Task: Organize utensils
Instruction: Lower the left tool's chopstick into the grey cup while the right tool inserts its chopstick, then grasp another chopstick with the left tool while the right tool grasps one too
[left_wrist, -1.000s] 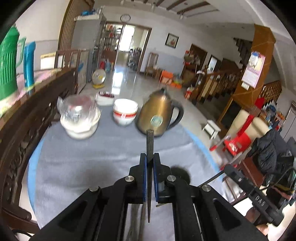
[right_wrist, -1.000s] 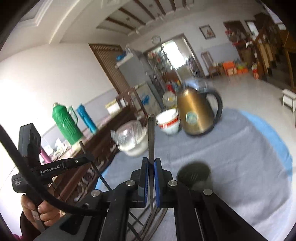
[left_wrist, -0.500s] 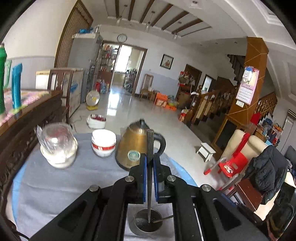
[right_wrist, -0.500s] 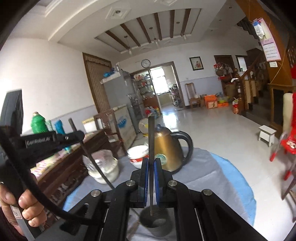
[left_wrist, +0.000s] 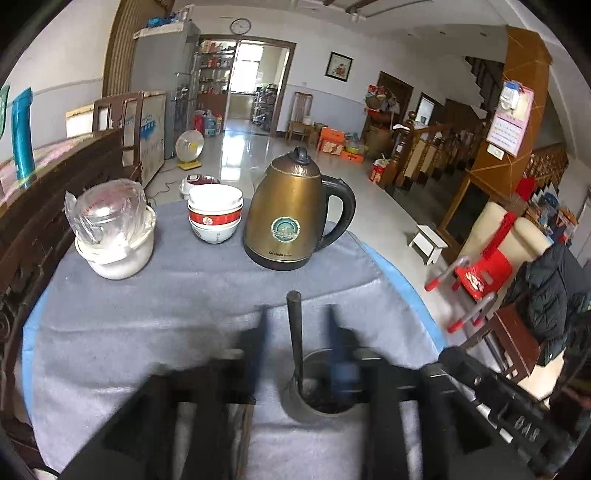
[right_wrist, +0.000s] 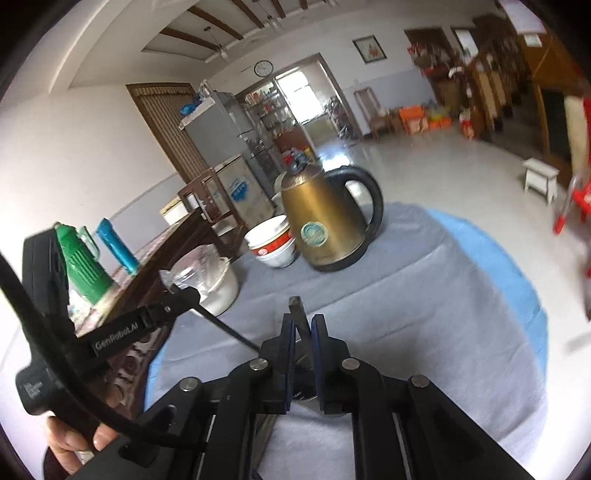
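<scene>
In the left wrist view a dark utensil handle (left_wrist: 295, 332) stands in a metal holder cup (left_wrist: 321, 384) on the grey cloth. My left gripper (left_wrist: 297, 332) is open, blurred, its fingers well apart on either side of the handle. In the right wrist view my right gripper (right_wrist: 303, 332) has its jaws slightly apart around another dark utensil handle (right_wrist: 297, 314), which leans left between the pads. The cup (right_wrist: 304, 391) shows only partly below it.
A brass kettle (left_wrist: 295, 214), stacked bowls (left_wrist: 215, 216) and a bagged white pot (left_wrist: 114, 232) stand at the table's (left_wrist: 147, 314) far side. A wooden rail (left_wrist: 44, 192) runs along the left. The left gripper's body (right_wrist: 122, 328) sits left in the right view.
My left gripper has opened and let go of its utensil, which now stands in the cup. My right gripper has loosened around its utensil, which now leans.
</scene>
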